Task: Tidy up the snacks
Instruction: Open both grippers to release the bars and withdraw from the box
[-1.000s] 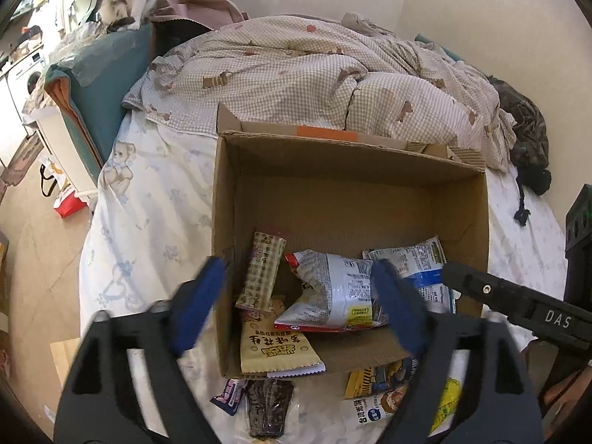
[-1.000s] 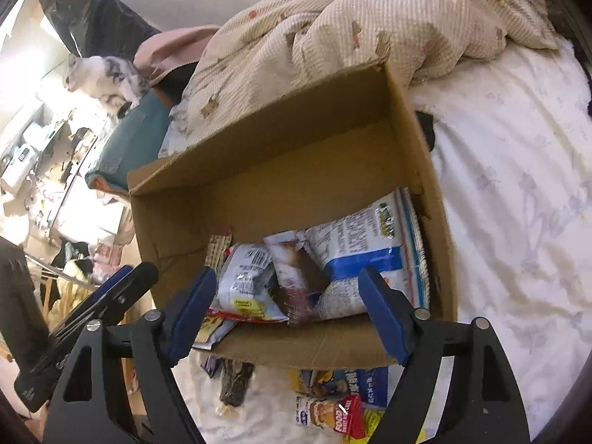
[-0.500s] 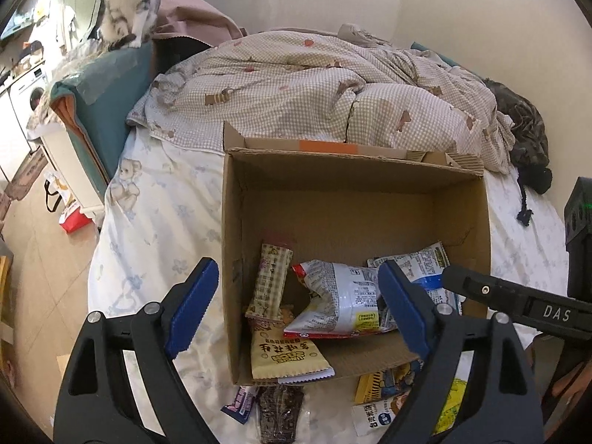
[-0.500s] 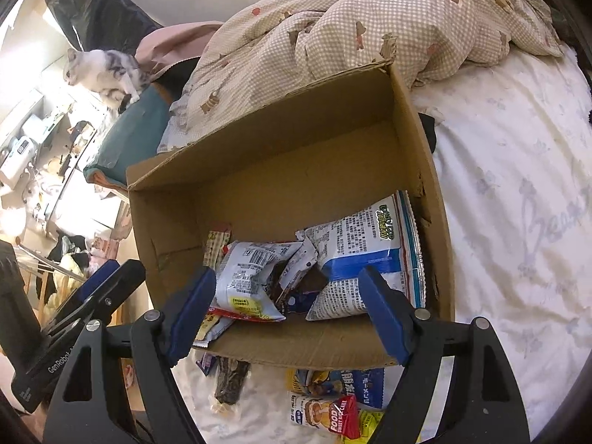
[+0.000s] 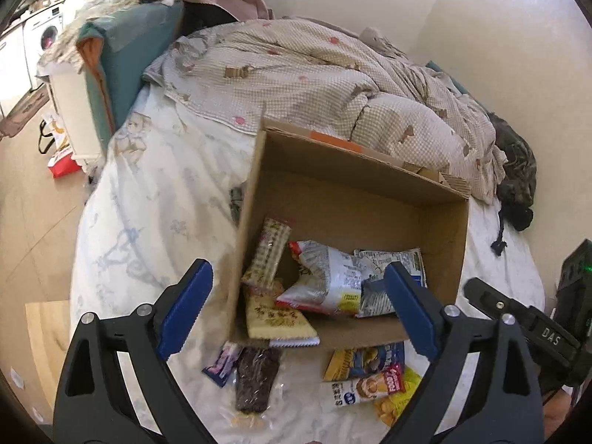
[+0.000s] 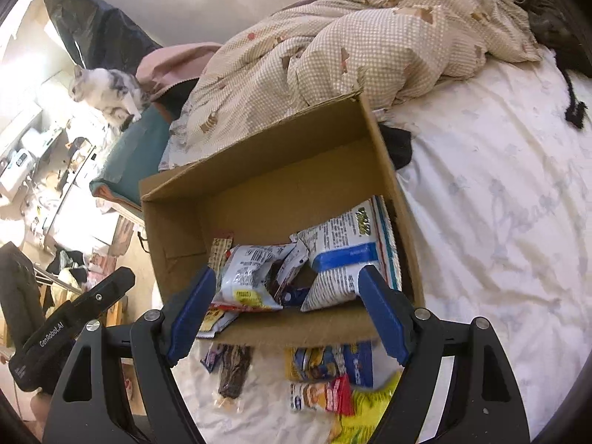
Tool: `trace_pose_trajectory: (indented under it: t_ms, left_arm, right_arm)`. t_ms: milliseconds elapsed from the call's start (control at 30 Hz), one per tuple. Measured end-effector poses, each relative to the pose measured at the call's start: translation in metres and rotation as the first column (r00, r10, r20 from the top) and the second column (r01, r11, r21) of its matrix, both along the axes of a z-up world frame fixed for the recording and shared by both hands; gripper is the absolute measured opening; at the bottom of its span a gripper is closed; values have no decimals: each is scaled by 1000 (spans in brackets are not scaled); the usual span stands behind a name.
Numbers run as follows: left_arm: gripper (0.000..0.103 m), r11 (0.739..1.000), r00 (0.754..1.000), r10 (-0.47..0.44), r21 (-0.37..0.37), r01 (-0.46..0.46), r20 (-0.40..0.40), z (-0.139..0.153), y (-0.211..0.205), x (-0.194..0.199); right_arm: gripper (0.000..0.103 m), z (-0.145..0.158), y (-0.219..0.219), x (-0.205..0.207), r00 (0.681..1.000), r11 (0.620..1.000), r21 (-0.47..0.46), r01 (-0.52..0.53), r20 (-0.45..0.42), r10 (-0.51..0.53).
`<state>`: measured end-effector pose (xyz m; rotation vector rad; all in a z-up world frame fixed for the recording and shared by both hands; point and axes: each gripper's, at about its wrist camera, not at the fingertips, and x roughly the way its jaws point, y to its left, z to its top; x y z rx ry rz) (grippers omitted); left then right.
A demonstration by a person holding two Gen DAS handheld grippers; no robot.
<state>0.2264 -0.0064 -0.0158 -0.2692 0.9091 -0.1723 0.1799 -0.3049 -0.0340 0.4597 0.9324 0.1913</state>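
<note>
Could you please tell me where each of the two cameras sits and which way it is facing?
Left wrist: on the left gripper, looking down into the open brown cardboard box on the white bed sheet; the right gripper's black tip shows at right.
Right wrist: on the right gripper, over the box's near edge; the left gripper's black body shows at left.
Shared: the box, the checked beige quilt.

Snack packets (image 5: 325,281) in cardboard box (image 5: 355,181)

We are looking at a lived-in home bedroom: a bed (image 5: 155,192) with a rumpled checked duvet (image 5: 314,85), a washing machine (image 5: 46,35) beyond, a cat (image 6: 105,92) perching nearby.
</note>
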Motion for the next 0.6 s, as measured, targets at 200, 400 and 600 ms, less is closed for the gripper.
trace_pose_trajectory:
  t_ms: [200,400,600]
  left_arm:
    - [92,996,998,-12,87,6,64,22,11,-26]
    - [92,997,998,27,66,-31,55,29,33,-50]
    - [93,993,995,81,83,-85,58,24,47,-75]
  right_arm:
    - [82,8,-7,-31,1000,1000,12,17,6,-18]
    - [87,16,-15,-61,998,998,-29,48,34,-47]
    - [96,-1,-37,-74,994,994,36,99,-46,-97]
